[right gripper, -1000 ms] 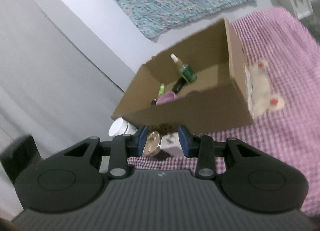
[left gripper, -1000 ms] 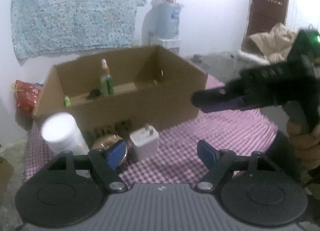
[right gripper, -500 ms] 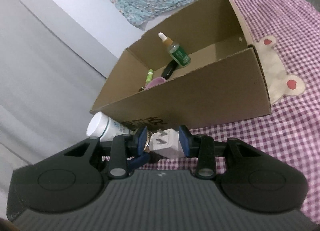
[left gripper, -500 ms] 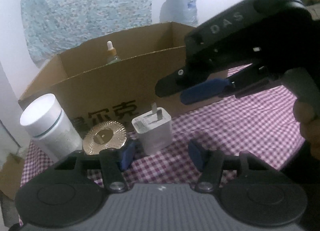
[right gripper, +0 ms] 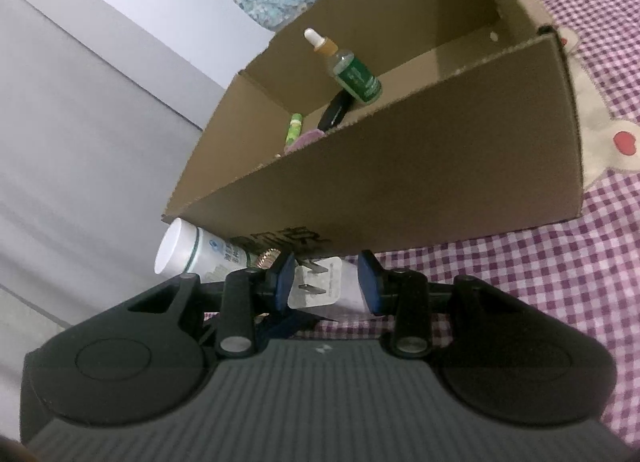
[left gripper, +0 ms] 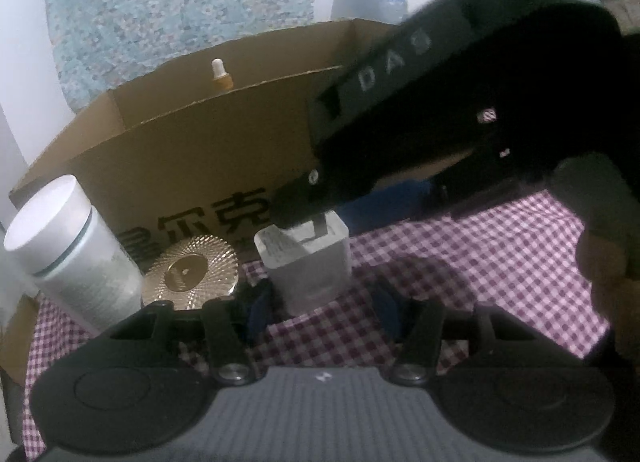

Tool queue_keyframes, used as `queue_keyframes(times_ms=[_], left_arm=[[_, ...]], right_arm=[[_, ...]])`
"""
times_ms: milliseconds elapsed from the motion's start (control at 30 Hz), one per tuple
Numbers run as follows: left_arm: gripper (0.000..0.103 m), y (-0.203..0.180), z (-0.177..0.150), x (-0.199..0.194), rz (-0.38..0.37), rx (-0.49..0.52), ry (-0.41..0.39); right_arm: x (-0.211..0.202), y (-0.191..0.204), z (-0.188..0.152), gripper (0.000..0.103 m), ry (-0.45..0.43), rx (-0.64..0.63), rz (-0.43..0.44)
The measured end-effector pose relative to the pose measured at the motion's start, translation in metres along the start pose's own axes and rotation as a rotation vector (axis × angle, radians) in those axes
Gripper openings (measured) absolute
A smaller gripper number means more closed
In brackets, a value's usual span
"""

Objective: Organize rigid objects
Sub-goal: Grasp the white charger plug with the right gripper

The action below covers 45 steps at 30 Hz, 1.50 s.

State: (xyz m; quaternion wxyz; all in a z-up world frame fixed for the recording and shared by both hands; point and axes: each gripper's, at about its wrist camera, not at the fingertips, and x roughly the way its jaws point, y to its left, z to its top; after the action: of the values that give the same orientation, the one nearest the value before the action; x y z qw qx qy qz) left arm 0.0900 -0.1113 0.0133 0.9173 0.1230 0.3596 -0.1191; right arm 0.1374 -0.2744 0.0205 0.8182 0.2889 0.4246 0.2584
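A white plug charger [left gripper: 308, 262] stands on the checked cloth in front of the cardboard box [left gripper: 192, 165]. My left gripper [left gripper: 322, 308] is open, its blue pads low on either side of the charger's base. My right gripper [right gripper: 326, 282] is open around the charger [right gripper: 328, 288] from above, and its black body [left gripper: 440, 109] crosses the left wrist view. A gold disc [left gripper: 190, 272] and a white cylinder bottle [left gripper: 68, 246] stand left of the charger. Inside the box are a green dropper bottle [right gripper: 352, 69], a black item and a small green tube.
The box wall [right gripper: 420, 181] rises right behind the charger. The purple checked cloth [right gripper: 540, 282] extends to the right, with a bear patch [right gripper: 612, 141]. A patterned blue cloth [left gripper: 180, 9] hangs on the wall behind.
Both grippers have closed in on the charger. The right gripper dropped over it from above, and the left moved forward until its pads flank the charger's base.
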Motion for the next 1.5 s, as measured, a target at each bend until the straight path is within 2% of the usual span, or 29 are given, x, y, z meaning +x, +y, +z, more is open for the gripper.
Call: queue_keyframes(times_ms=[167,300,500,700,867,1000,1200,1367,1500], left_arm=[[0.045,0.003,0.003,0.000,0.018,-0.014,0.003],[0.045,0.006,0.006,-0.001,-0.001,-0.035,0.009],[0.045,0.004,0.013,-0.004,-0.065,-0.063,0.019],[0.043,-0.010,0.012,-0.011,-0.128,-0.043,0.022],[0.044,-0.020,0.010,-0.009,-0.118,0.011,0.022],[0.047,-0.023,0.013,-0.002,-0.105,0.031,0.019],[0.047,-0.018,0.014,0.000,-0.098,0.035,0.010],[0.047,-0.013,0.018,-0.022,-0.087,0.030,-0.019],[0.047,-0.007,0.029,-0.053,-0.068,0.035,-0.076]], right_arm=[[0.000,-0.004,-0.001,0.037,-0.001,0.010,0.007],[-0.003,-0.004,-0.002,0.036,-0.005,0.011,0.000],[-0.015,-0.005,-0.004,0.036,-0.021,0.024,-0.035],[-0.038,-0.012,-0.012,0.036,-0.041,0.047,-0.075],[-0.041,-0.022,-0.018,0.036,-0.047,0.092,-0.072],[-0.044,-0.025,-0.020,0.036,-0.053,0.090,-0.074],[-0.042,-0.021,-0.018,0.036,-0.056,0.075,-0.078],[-0.053,-0.008,-0.020,0.036,-0.072,0.050,-0.055],[-0.069,0.016,-0.018,0.036,-0.107,0.001,-0.027]])
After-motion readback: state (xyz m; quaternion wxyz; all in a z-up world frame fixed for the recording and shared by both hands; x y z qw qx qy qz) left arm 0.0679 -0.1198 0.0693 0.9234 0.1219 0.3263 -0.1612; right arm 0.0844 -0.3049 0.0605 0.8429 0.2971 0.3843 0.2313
